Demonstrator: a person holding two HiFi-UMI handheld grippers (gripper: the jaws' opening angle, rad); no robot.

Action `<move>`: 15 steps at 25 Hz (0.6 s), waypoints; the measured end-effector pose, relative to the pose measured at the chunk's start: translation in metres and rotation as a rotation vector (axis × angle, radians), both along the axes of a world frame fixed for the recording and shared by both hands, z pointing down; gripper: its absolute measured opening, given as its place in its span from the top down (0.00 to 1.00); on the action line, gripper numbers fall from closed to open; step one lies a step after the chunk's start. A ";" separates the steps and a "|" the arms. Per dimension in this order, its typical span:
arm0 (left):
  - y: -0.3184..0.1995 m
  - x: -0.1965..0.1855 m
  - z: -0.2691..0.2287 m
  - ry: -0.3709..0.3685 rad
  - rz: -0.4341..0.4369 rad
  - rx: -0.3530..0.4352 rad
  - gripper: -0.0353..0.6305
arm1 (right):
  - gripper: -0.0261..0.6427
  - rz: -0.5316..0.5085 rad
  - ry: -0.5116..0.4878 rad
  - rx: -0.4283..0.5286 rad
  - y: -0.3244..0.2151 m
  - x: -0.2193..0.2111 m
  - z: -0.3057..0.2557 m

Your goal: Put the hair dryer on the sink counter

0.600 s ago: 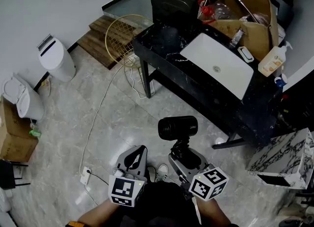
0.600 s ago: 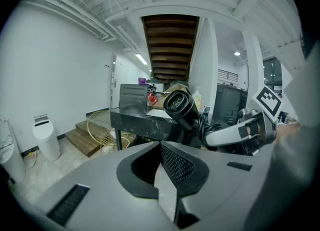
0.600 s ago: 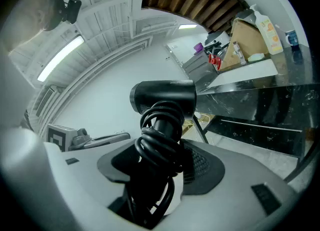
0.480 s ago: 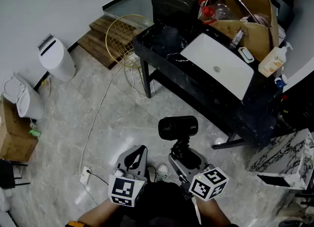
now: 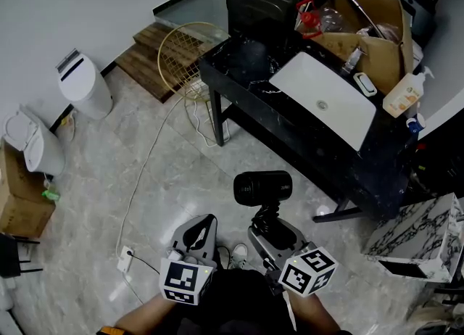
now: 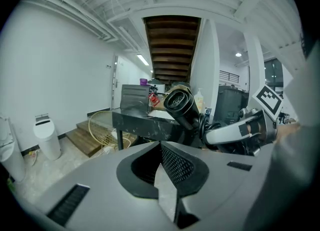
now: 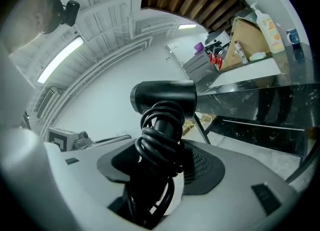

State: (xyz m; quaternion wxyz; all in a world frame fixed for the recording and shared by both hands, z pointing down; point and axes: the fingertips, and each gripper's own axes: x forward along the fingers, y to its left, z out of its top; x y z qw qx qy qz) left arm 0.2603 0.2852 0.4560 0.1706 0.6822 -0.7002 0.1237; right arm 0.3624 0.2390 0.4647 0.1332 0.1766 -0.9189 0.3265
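The right tool (image 5: pixel 274 233) grips the hair dryer (image 5: pixel 262 188); the left tool (image 5: pixel 197 236) seems closed, empty; the counter (image 5: pixel 239 61) is well ahead, so placing remains.

My hair dryer (image 5: pixel 262 187) looks matt black plastic; the surface (image 5: pixel 243 61) is glossy dark stone, probably marble.

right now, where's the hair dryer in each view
Head view: hair dryer low centre, upright in the right gripper.
Left gripper view: hair dryer just right of centre, round end toward the camera.
Right gripper view: hair dryer centre, its cord-wrapped handle between the jaws.
Shared landmark: the black counter, beyond the hair dryer in all three.
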 end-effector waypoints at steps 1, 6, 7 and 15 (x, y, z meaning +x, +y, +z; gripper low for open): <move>0.000 -0.002 0.000 0.001 -0.001 0.002 0.93 | 0.57 -0.001 -0.002 0.003 0.000 -0.002 -0.001; -0.003 -0.012 -0.003 0.005 -0.005 0.013 0.93 | 0.57 0.000 -0.010 0.016 -0.004 -0.014 -0.010; -0.004 -0.015 -0.004 0.006 -0.005 0.016 0.93 | 0.57 0.002 -0.011 0.016 -0.006 -0.017 -0.010; -0.022 -0.051 -0.013 0.007 -0.010 0.045 0.93 | 0.57 0.017 -0.012 0.025 -0.024 -0.049 -0.018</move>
